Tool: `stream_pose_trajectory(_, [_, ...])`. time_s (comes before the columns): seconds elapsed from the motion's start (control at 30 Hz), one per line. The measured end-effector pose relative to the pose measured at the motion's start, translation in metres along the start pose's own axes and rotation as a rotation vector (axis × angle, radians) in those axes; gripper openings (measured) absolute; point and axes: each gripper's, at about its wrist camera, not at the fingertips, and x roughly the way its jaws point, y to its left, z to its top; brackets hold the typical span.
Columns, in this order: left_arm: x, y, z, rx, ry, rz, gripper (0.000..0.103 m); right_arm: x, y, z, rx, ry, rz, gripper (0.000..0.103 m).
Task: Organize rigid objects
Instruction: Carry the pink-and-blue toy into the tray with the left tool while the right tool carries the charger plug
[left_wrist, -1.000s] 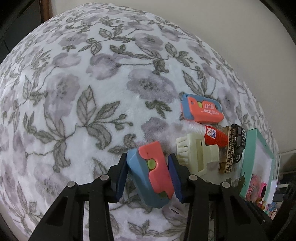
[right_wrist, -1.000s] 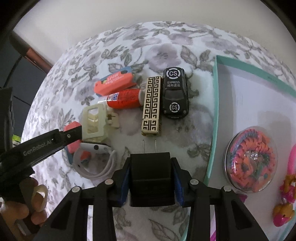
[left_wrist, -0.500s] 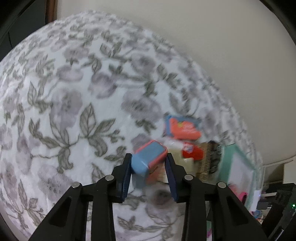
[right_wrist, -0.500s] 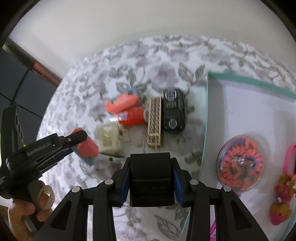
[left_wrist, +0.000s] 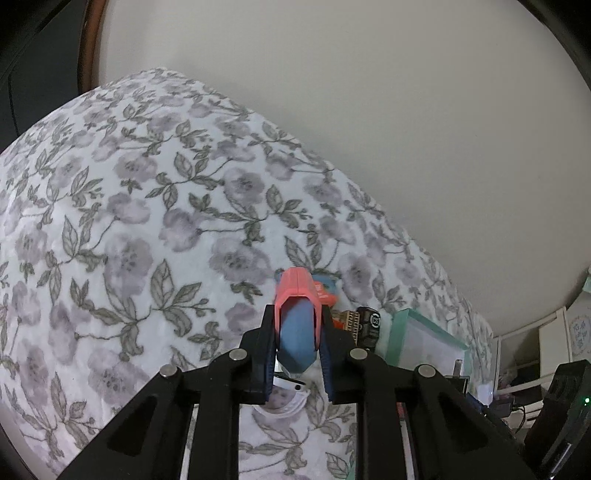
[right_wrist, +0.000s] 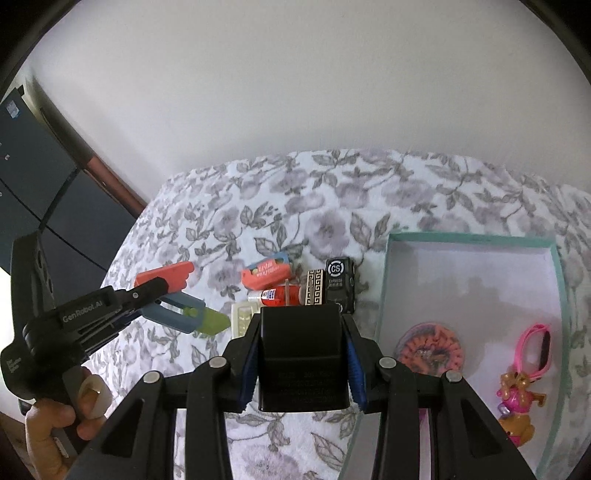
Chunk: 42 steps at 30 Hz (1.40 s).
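My left gripper is shut on a red and blue box cutter and holds it above the floral cloth. In the right wrist view the same cutter shows a green tip and hangs in the air at the left. My right gripper is shut on a black plug adapter with its prongs pointing forward, above the cloth. On the cloth lie a second red and blue cutter, a red glue bottle, a gold patterned bar, a black toy car and a cream hair clip.
A teal-rimmed tray at the right holds a round case of orange beads, a pink band and a small toy figure. A white cable coil lies under my left gripper. The wall runs behind the bed.
Both grippers have risen away from the cloth with their objects. The left one lifted the cutter off the cloth and turned it end-on. The row of objects now looks farther off.
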Motion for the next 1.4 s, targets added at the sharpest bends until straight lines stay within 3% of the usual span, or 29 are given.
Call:
stream_pose_trajectory(0.27, [-0.009,-0.029,-0.006,0.033,0.01,-0.107,0.021,-0.008,-0.014,0.001,0.024,-0.02,-0.023,0.042])
stream_pose_trajectory(0.37, [-0.01,-0.051,-0.012,0.076,0.016,-0.165,0.021,-0.015,-0.028,0.002,0.04,-0.036,-0.074,0.042])
stream_pose_trajectory(0.7, [0.009,-0.125,-0.046,0.238,0.051,-0.262,0.021,-0.039,-0.116,-0.006,0.196,-0.055,-0.236,0.042])
stream_pose_trajectory(0.93, [0.025,-0.162,-0.068,0.341,0.047,-0.293,0.021,-0.063,-0.169,-0.017,0.303,-0.086,-0.296,0.042])
stream_pose_trajectory(1.17, [0.052,-0.189,-0.087,0.408,0.047,-0.35,0.021,-0.061,-0.19,-0.022,0.319,-0.077,-0.325,0.042])
stream_pose_trajectory(1.4, [0.086,-0.197,-0.104,0.407,0.069,-0.413,0.021,-0.039,-0.191,-0.026,0.291,-0.05,-0.331,0.042])
